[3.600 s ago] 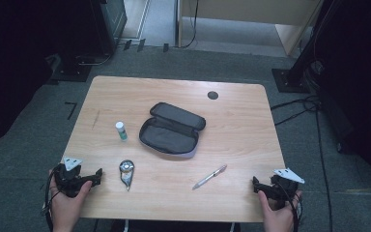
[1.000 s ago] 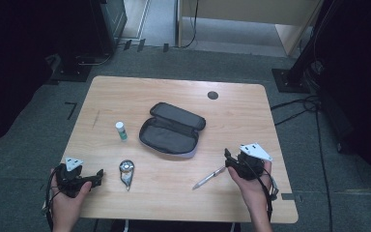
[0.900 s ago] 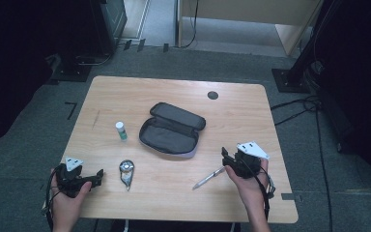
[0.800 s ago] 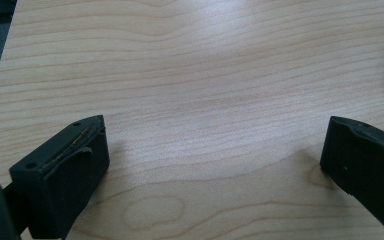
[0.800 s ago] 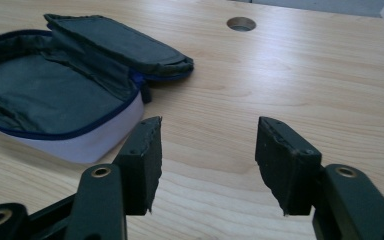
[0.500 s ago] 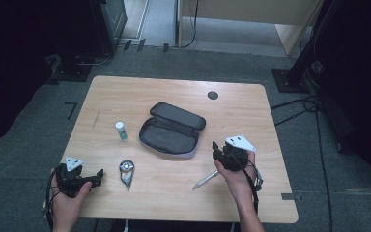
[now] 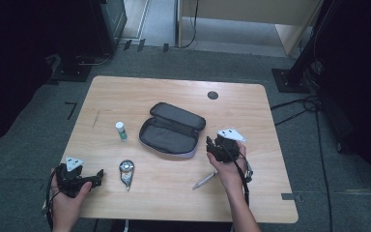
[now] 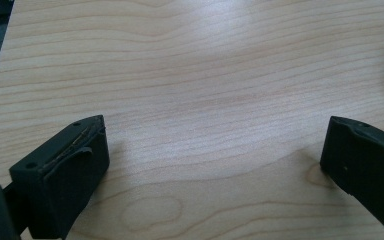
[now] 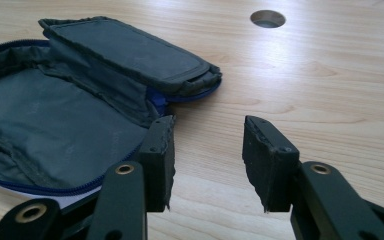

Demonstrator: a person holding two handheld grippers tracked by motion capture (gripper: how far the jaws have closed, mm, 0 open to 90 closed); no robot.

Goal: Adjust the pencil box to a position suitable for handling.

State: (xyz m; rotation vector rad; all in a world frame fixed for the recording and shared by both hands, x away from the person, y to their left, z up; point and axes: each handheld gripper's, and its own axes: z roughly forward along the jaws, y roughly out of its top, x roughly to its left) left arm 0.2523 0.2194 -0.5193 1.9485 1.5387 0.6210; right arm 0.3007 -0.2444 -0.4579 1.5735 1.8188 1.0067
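Right tool [image 7: 211,146] sits at the right end of the open pencil case [image 7: 171,129], roughly 3 o'clock of it; the right gripper view has the case's edge just off the tool's left jaw. The jaws have just been closing, yet a gap remains and nothing lies between them, only bare tabletop [image 9: 330,90]. Step in hand, as I read it: take hold of the case's near right rim, probably to steady it or pull it open.

To do it well:
- shift the tool toward 9 o'clock so the zip edge [image 9: 55,190] slides between the jaws, not under one of them
- keep the tips low, nearly skimming the wood, since the fabric is floppy and thin
- close only once the rim is in the gap; closing now catches air
- grip the rim alone, not the lid flap [image 9: 130,50] behind it.

Pen [image 7: 205,180] lies at 5 o'clock of the case, by the right wrist; whether the sleeve touches it is hard to tell.

Left tool [image 7: 96,175] rests at the tabletop's 7 o'clock corner, jaws wide apart and empty in the left gripper view.
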